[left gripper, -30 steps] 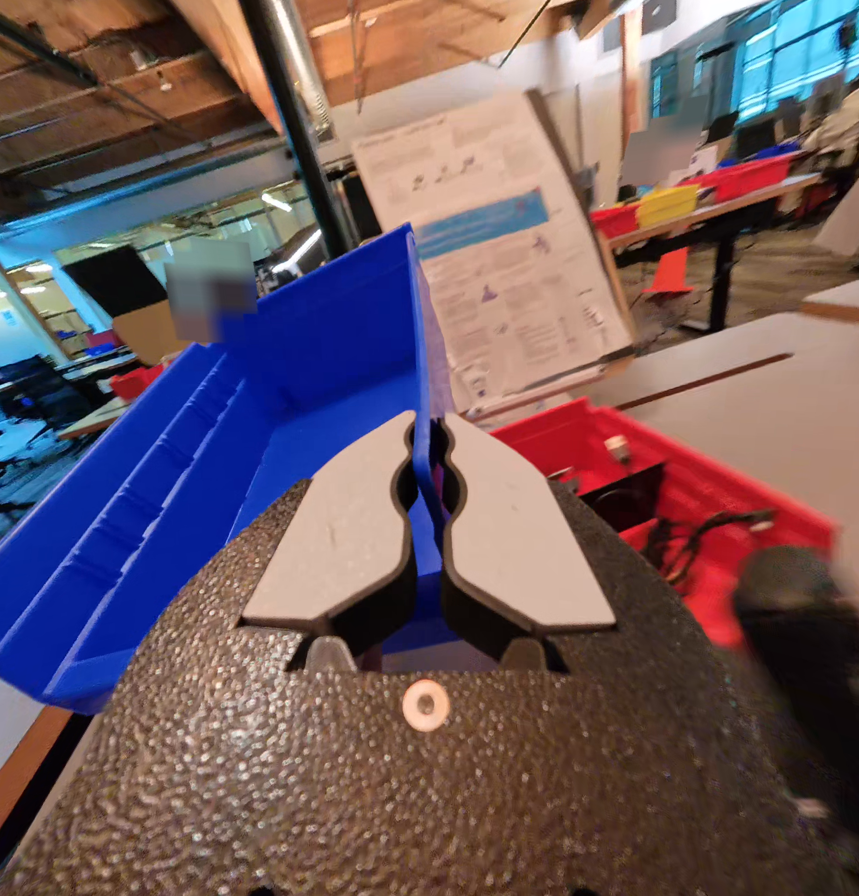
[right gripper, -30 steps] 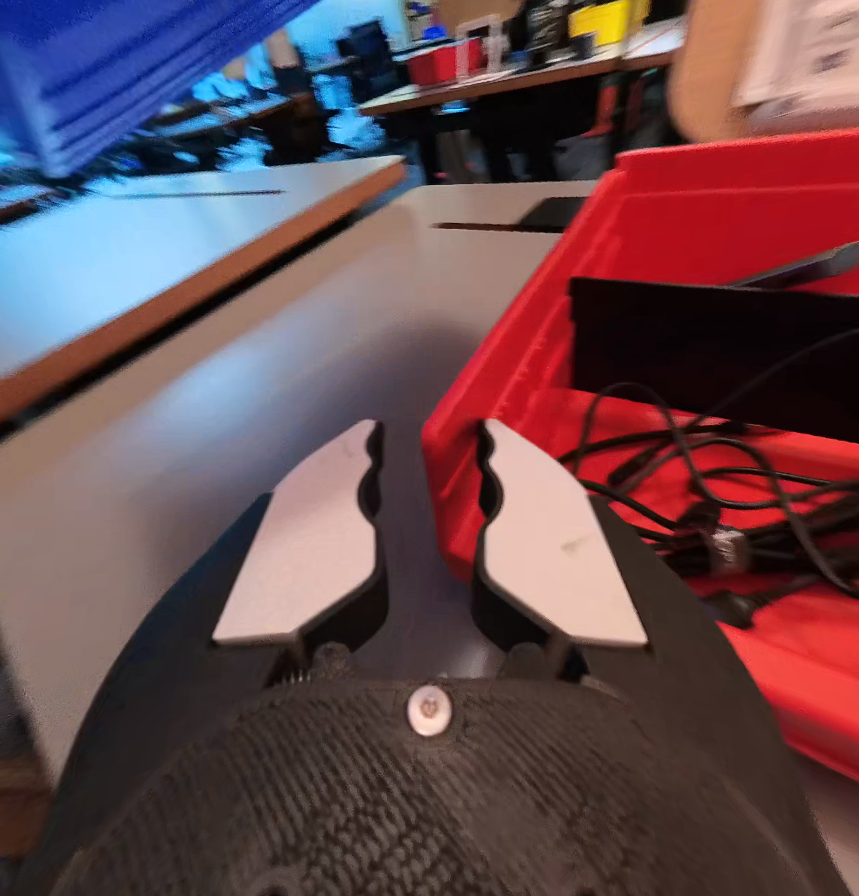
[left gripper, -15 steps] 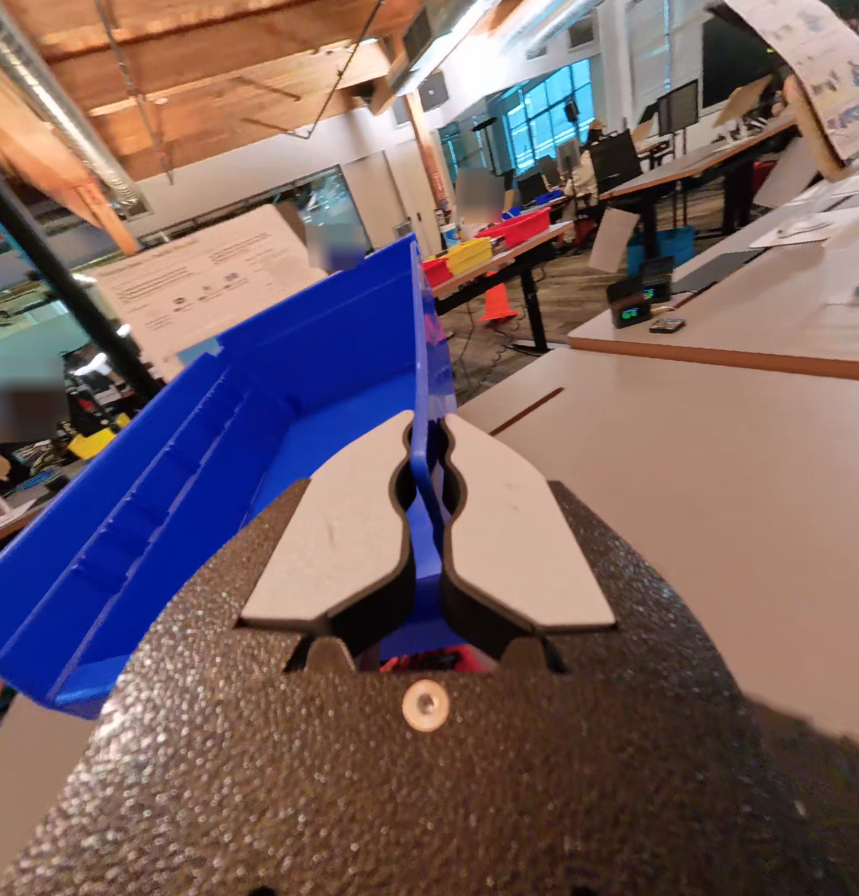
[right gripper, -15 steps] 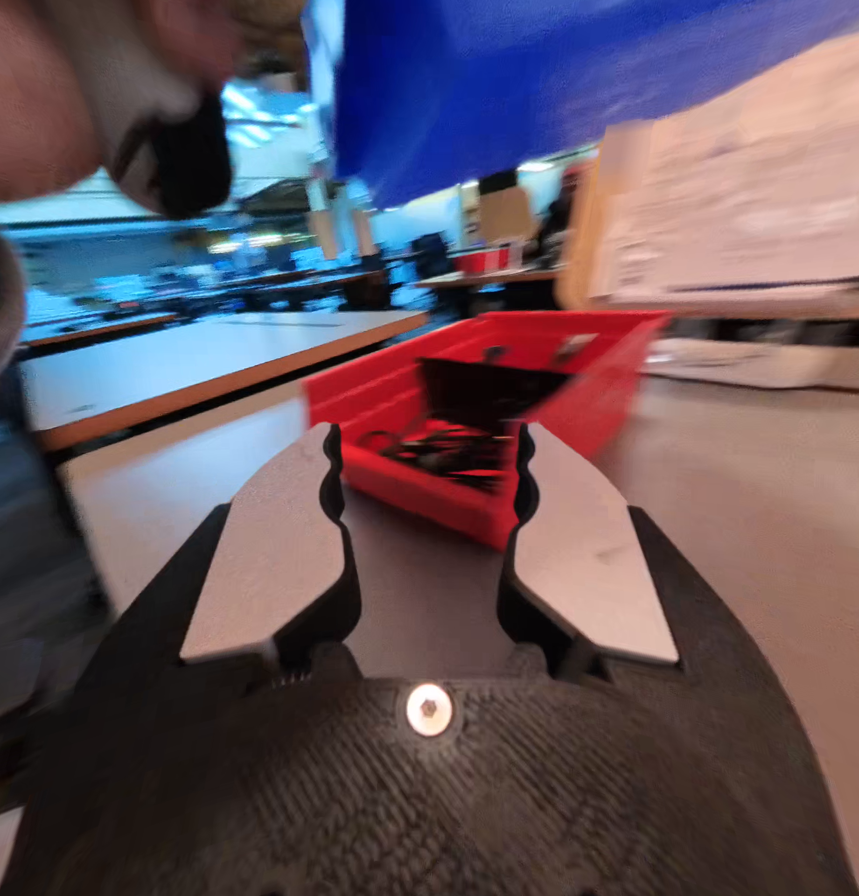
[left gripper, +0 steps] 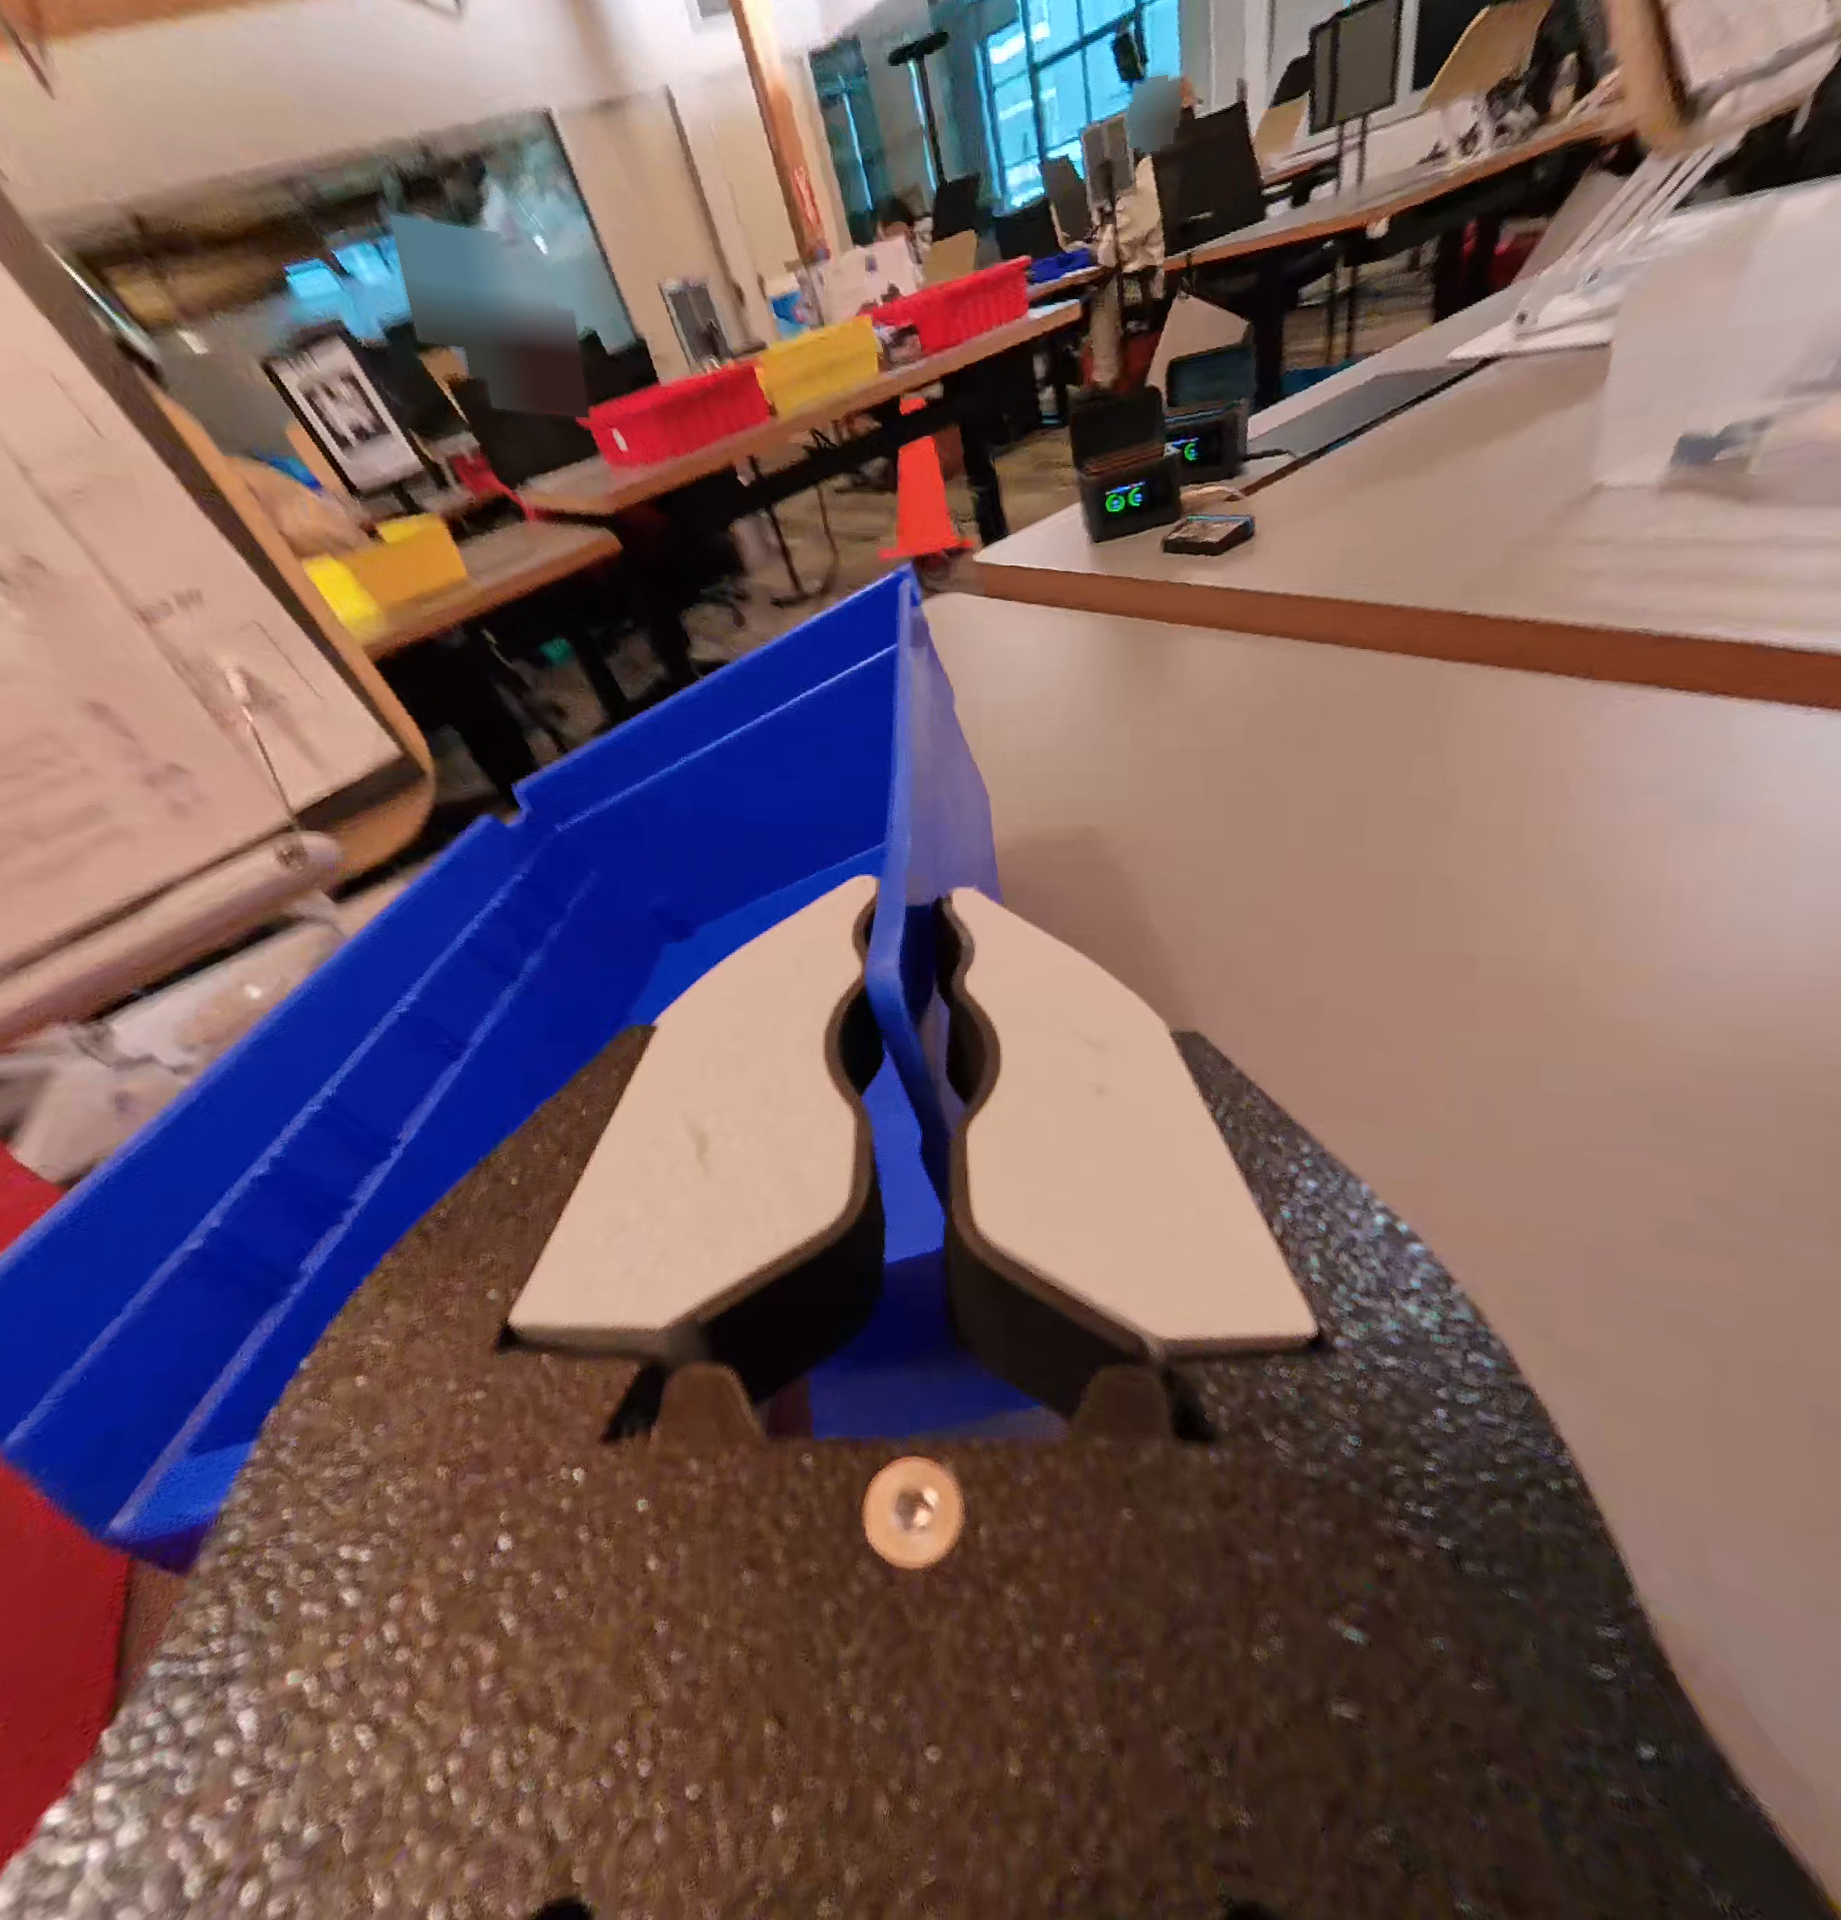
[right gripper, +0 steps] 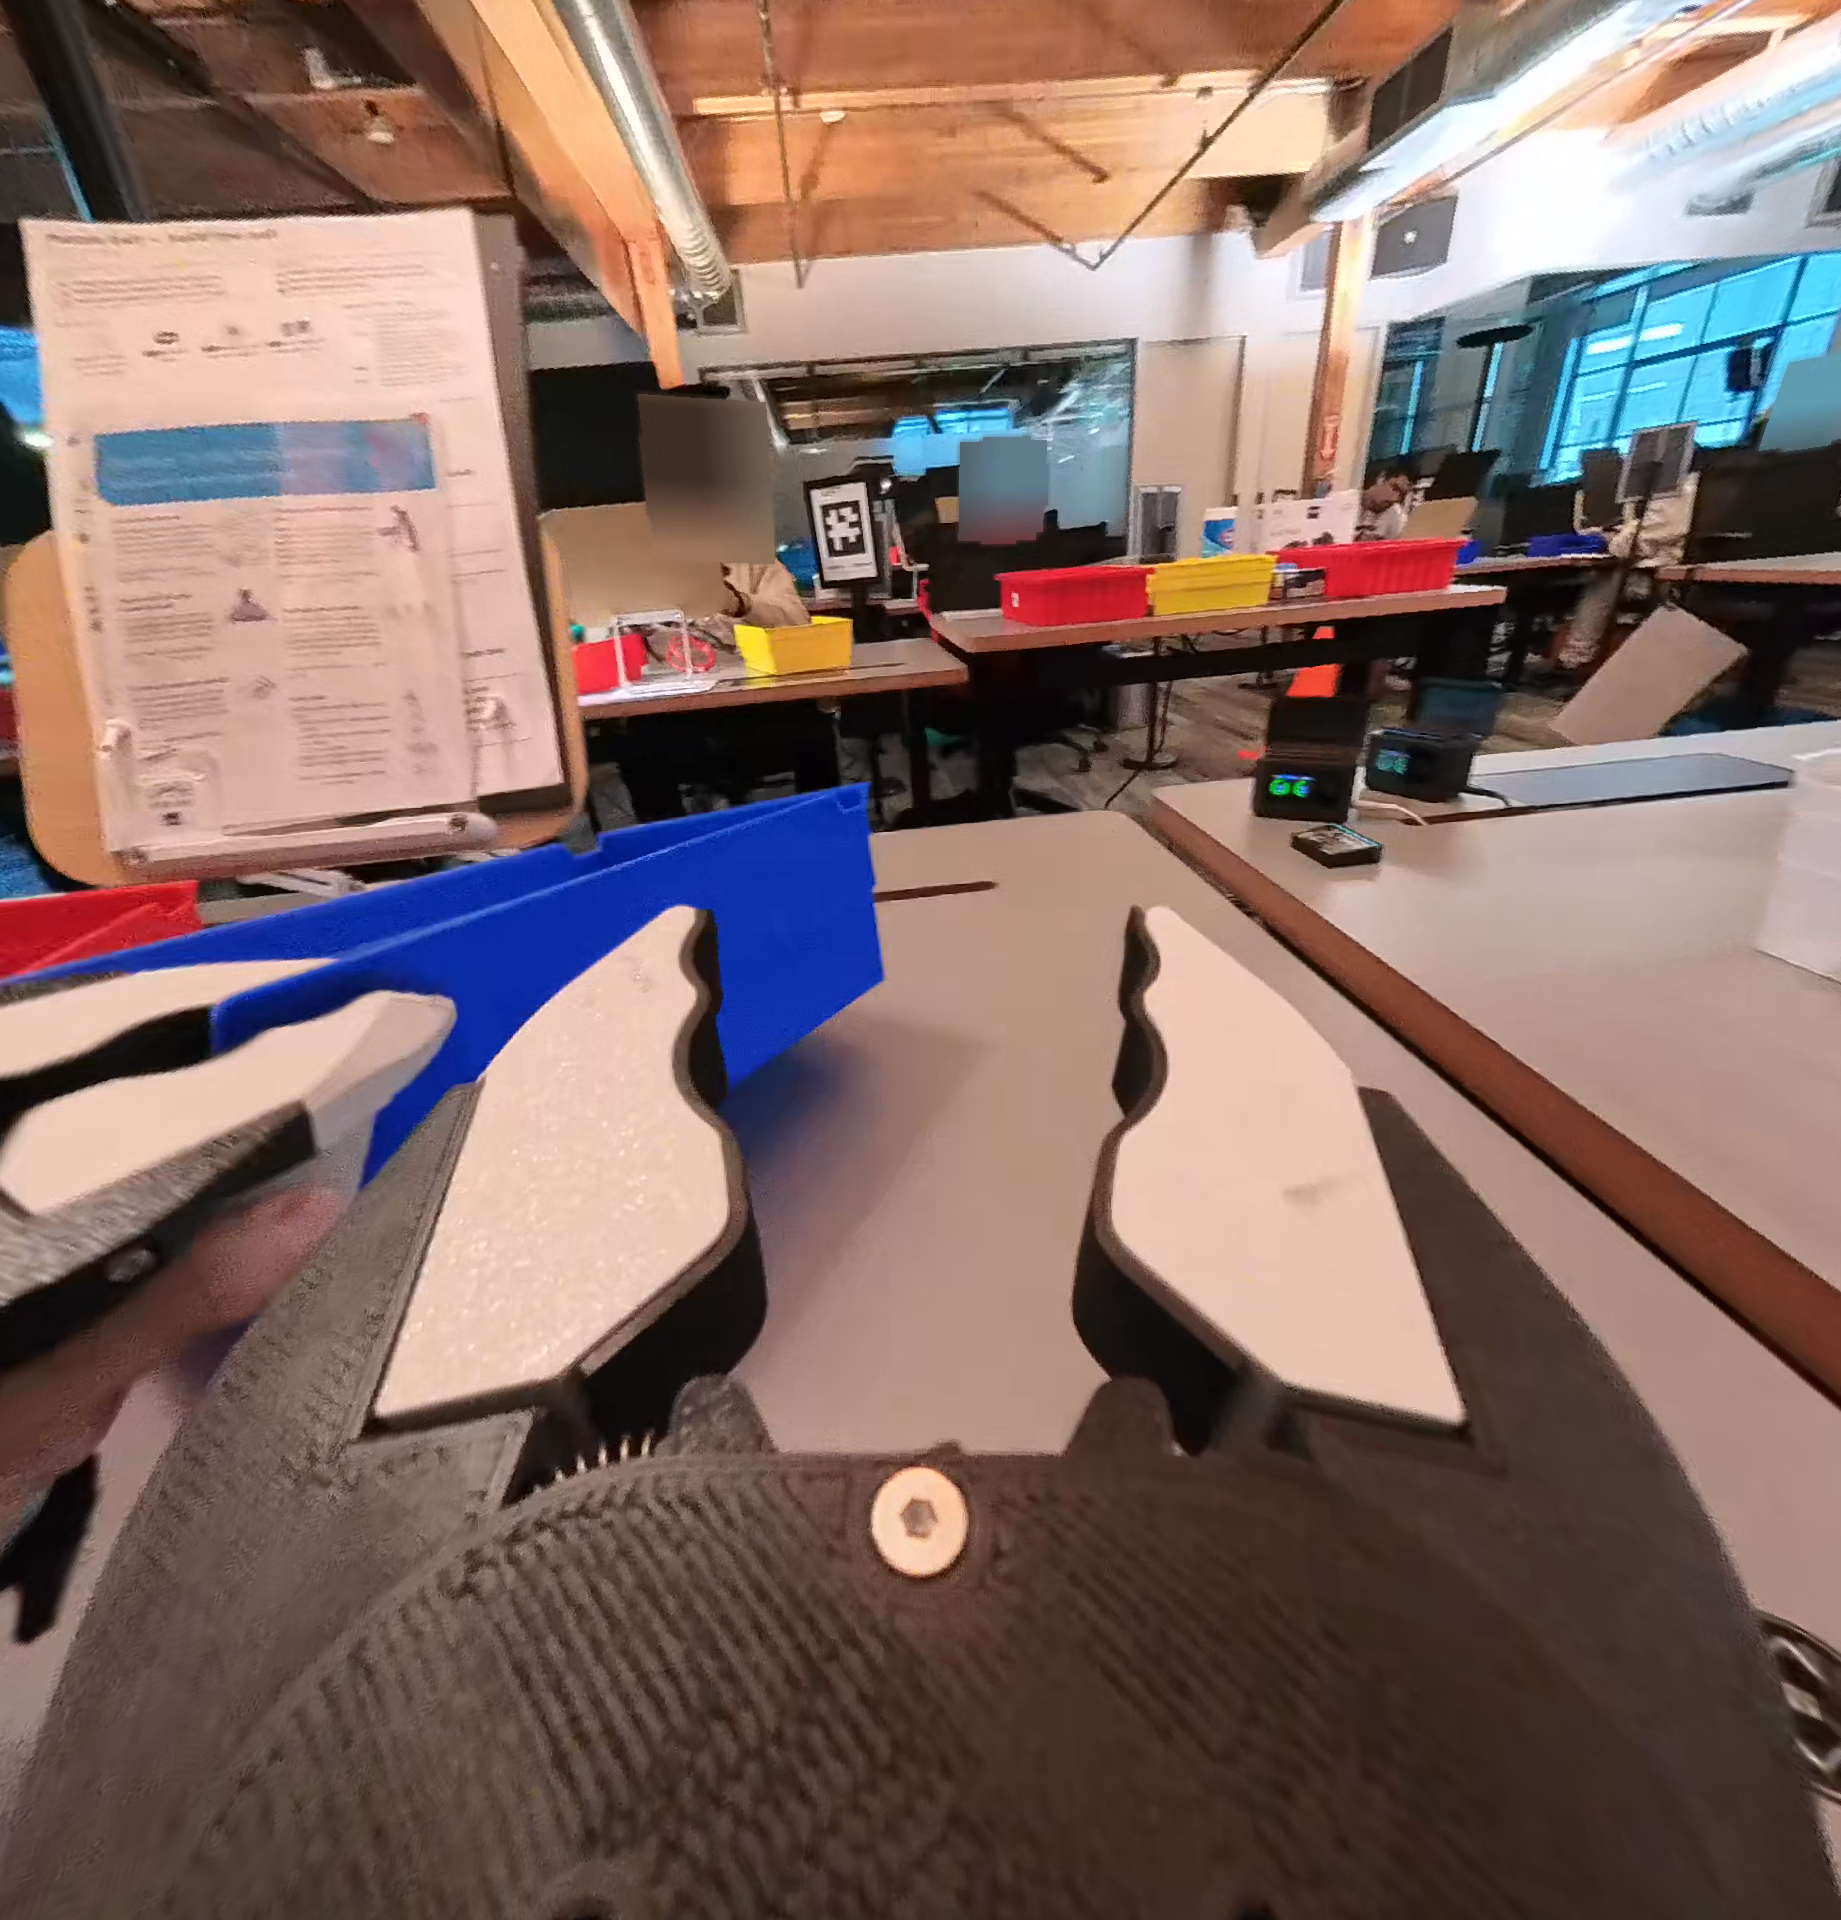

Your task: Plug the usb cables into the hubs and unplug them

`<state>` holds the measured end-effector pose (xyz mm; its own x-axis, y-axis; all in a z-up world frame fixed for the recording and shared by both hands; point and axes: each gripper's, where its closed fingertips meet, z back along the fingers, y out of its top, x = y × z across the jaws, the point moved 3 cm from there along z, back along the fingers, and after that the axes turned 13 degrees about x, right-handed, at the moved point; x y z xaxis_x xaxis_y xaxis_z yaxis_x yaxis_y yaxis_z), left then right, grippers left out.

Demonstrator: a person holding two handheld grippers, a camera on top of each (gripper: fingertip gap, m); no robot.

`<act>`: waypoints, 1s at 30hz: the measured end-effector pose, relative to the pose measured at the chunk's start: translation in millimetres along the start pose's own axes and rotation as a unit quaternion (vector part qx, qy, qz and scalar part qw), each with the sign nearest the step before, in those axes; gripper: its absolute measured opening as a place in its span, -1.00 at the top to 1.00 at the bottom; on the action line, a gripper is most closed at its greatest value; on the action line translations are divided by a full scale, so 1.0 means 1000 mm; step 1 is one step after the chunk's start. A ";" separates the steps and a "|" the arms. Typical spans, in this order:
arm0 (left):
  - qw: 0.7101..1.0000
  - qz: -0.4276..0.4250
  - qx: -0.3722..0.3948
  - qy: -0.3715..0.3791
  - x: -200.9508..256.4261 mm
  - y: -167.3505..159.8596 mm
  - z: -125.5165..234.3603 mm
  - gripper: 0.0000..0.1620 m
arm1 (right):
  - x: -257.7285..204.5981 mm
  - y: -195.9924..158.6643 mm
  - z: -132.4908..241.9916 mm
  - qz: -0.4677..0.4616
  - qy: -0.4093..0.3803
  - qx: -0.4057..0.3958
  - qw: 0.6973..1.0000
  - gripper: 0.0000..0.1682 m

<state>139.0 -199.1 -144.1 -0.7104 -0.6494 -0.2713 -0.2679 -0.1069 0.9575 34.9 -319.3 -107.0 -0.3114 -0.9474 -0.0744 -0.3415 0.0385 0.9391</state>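
My left gripper (left gripper: 908,914) is shut on the right side wall of an empty blue bin (left gripper: 396,1049) and holds it over the grey table (left gripper: 1415,935). In the right wrist view the blue bin (right gripper: 625,935) sits at the left with the left gripper (right gripper: 355,1029) clamped on its near wall. My right gripper (right gripper: 916,925) is open and empty above the table (right gripper: 999,1143), just right of the bin. A red bin shows only as a corner (left gripper: 2,1558) in the left wrist view and an edge (right gripper: 54,925) in the right wrist view. No USB cables or hubs show.
A clipboard stand with printed sheets (right gripper: 272,540) stands behind the bins. An adjoining table (right gripper: 1622,935) on the right carries small black devices (right gripper: 1300,790) and a clear box (right gripper: 1830,883). Farther tables hold red and yellow bins (right gripper: 1207,587).
The left gripper has swung the blue bin rightward and down, away from the red bin. The right gripper has opened wider, lifted and turned right, so the red bin left its centre.
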 end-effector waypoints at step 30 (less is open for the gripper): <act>0.978 -0.018 -0.089 0.189 -0.262 -0.015 0.195 0.17 | -0.001 -0.008 -0.007 -0.015 0.050 -0.043 0.998 0.30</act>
<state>202.2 119.2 -106.4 -0.4031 -0.8709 -0.2810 -0.1468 -0.2415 0.9592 44.4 -321.0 -111.7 -0.2096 -0.9750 -0.0735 -0.2705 -0.0144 0.9626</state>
